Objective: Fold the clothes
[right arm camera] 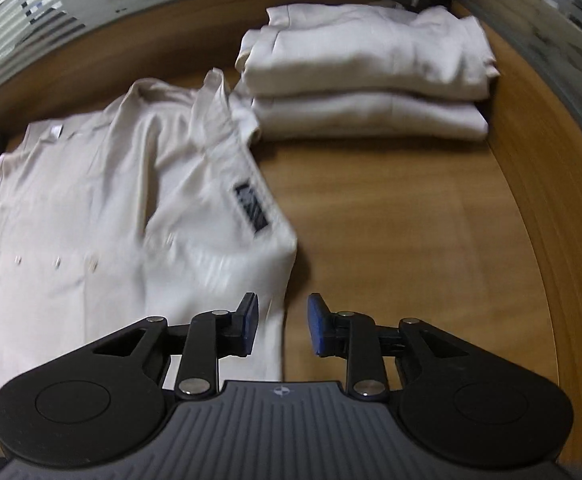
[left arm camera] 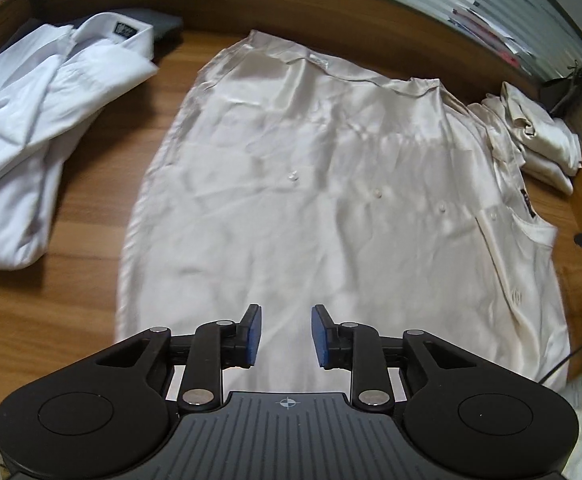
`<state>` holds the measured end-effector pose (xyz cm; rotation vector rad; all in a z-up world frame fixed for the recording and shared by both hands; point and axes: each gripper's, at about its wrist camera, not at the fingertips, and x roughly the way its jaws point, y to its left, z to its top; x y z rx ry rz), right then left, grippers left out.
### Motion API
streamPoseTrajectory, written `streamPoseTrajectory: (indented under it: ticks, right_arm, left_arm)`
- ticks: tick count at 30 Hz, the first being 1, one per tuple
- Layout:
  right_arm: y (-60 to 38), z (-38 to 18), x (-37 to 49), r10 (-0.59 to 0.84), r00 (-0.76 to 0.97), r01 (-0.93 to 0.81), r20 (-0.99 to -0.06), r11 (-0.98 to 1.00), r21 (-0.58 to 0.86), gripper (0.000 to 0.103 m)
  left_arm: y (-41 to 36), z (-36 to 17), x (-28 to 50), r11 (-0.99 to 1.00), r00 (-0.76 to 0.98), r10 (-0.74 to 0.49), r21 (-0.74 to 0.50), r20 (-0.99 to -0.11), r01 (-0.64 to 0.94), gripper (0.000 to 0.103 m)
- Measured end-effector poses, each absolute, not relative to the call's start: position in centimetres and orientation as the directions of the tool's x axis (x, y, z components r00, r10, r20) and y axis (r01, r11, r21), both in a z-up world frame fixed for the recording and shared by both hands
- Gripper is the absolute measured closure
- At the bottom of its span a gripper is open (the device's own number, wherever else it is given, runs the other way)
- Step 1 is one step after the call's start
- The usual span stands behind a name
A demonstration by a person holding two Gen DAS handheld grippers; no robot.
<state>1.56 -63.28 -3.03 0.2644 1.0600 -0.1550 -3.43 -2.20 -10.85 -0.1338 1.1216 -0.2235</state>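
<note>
Before you, the spread shirt [left arm camera: 331,184] lies flat on the tabletop [left arm camera: 91,128]. To its left sits a crumpled shirt [left arm camera: 39,128]; to its right, by the collar, a folded stack [right arm camera: 367,76].

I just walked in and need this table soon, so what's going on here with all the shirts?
Someone is folding clothes with a pair of hand-held tongs. A cream satin shirt lies spread, buttons up, on the wooden table, partly folded. The left tongs hang over its near part and the right tongs over its collar-end edge; both are open and hold nothing. A stack of folded cream shirts sits past the collar, and a white shirt lies loosely on the other side.
</note>
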Motion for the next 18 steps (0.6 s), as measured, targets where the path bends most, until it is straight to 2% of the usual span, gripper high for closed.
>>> streamPoseTrajectory:
  ticks: [7,11,15,17,18]
  right_arm:
    - [-64.1,-6.4,9.8,0.048,0.439,0.099,-0.897,0.990,0.101,0.057]
    - [-62.5,-7.8,12.0,0.017,0.412,0.002,-0.911,1.000,0.020,0.057]
    - [-61.8,-8.5,13.1,0.032,0.398,-0.044,-0.917,0.999,0.016,0.055]
    - [-61.4,-8.7,13.3,0.029,0.394,-0.065,-0.919,0.998,0.004,0.062]
    - [-61.2,-9.0,13.4,0.026,0.385,-0.072,-0.923,0.997,-0.002,0.082]
  left_arm:
    - [-5.4,-13.8,0.1,0.969,0.401,-0.242,-0.202,-0.883,0.140,0.073]
    - [-7.0,-14.8,1.1,0.958,0.391,-0.276,-0.218,-0.878,0.186,0.072]
    - [-8.0,-15.5,2.2,0.949,0.387,-0.301,-0.235,-0.872,0.209,0.072]
    - [-8.5,-15.9,2.6,0.946,0.376,-0.304,-0.233,-0.875,0.224,0.073]
    - [-8.6,-16.1,2.8,0.946,0.369,-0.304,-0.231,-0.878,0.229,0.073]
